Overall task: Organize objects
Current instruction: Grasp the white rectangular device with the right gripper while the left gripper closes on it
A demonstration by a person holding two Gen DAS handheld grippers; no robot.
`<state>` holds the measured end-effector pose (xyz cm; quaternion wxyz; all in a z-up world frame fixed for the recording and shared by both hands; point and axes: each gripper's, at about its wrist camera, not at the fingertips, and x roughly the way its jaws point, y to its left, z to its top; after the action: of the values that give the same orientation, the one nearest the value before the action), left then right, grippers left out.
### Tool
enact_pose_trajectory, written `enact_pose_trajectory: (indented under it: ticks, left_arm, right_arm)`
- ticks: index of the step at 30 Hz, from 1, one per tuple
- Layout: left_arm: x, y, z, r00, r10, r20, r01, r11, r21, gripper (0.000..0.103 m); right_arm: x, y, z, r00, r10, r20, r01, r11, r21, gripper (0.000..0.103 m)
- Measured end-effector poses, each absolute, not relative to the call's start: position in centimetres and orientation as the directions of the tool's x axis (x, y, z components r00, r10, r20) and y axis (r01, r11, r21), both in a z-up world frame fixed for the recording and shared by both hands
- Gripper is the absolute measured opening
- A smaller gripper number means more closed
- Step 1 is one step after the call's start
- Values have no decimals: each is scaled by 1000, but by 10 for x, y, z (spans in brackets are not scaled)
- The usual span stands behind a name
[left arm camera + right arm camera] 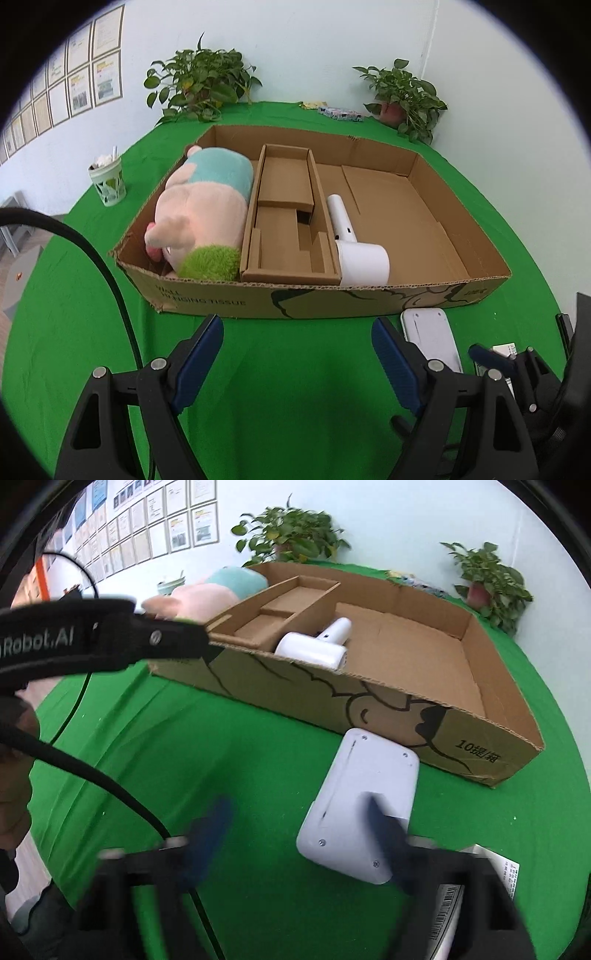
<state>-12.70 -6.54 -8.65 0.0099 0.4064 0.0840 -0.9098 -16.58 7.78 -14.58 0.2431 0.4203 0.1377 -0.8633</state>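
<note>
A shallow cardboard box (332, 301) (288, 686) lies on the green cloth. Inside it are a pink plush pig (207, 206) (199, 596) at the left, a cardboard insert (284, 236) and a white hair dryer (362, 262) (310, 650). A flat white device (432, 336) (362, 771) lies face down on the cloth by the box's front wall. My left gripper (297, 326) is open over bare cloth, short of the box. My right gripper (297, 806) is open and blurred, its right finger (384, 823) in front of the white device.
A white carton with a barcode (491, 878) (504, 349) lies at the near right. A green cup (109, 181) stands left of the box. Two potted plants (199, 85) (406, 96) and a patterned packet (340, 112) line the far edge. A black cable (92, 775) crosses the left.
</note>
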Motion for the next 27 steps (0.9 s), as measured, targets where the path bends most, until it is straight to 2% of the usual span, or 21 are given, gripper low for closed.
enact_pose_trajectory:
  ticks: [5, 8, 9, 10, 11, 13, 17, 20, 22, 23, 25, 27]
  left_arm:
    - [-128, -69, -92, -654, 66, -754, 96, -981, -169, 82]
    - [-129, -66, -96, -645, 78, -760, 90, -980, -177, 82]
    - [-129, -65, -96, -643, 79, -762, 87, -981, -175, 82]
    - [-129, -64, -97, -641, 79, -763, 83, -982, -172, 82]
    - [-129, -63, -98, -640, 79, -764, 79, -983, -168, 82]
    - [-129, -64, -99, -638, 80, -766, 75, -983, -165, 82]
    - [-131, -71, -103, -625, 108, -773, 77, -977, -199, 82]
    - [-133, -75, -110, -602, 161, -782, 63, -967, -247, 82]
    - [-138, -78, -118, -566, 239, -789, 38, -949, -314, 82]
    - [-140, -78, -122, -548, 283, -787, 27, -934, -355, 82]
    - [-147, -79, -132, -499, 383, -777, 10, -894, -447, 82]
    - [-152, -79, -142, -460, 452, -764, 9, -858, -514, 82]
  right_arm:
    - [-186, 95, -146, -532, -295, -794, 433, -900, 44, 102]
    - [-203, 99, -159, -482, -263, -836, 396, -916, 60, 100]
    - [-210, 98, -166, -454, -246, -856, 381, -923, 63, 98]
    - [-215, 97, -173, -424, -225, -877, 362, -930, 64, 86]
    - [-220, 97, -176, -406, -209, -889, 347, -936, 61, 83]
    - [-220, 95, -173, -430, -205, -879, 359, -933, 42, 69]
    - [-214, 90, -171, -424, -230, -876, 400, -916, 47, 67]
    - [-200, 85, -166, -385, -317, -867, 459, -880, 117, 65]
    - [-185, 77, -161, -384, -382, -841, 509, -847, 152, 69]
    - [-182, 75, -157, -387, -399, -831, 524, -837, 158, 84]
    - [-176, 72, -149, -409, -429, -805, 548, -821, 159, 102]
    - [-171, 70, -145, -429, -439, -789, 563, -813, 147, 102]
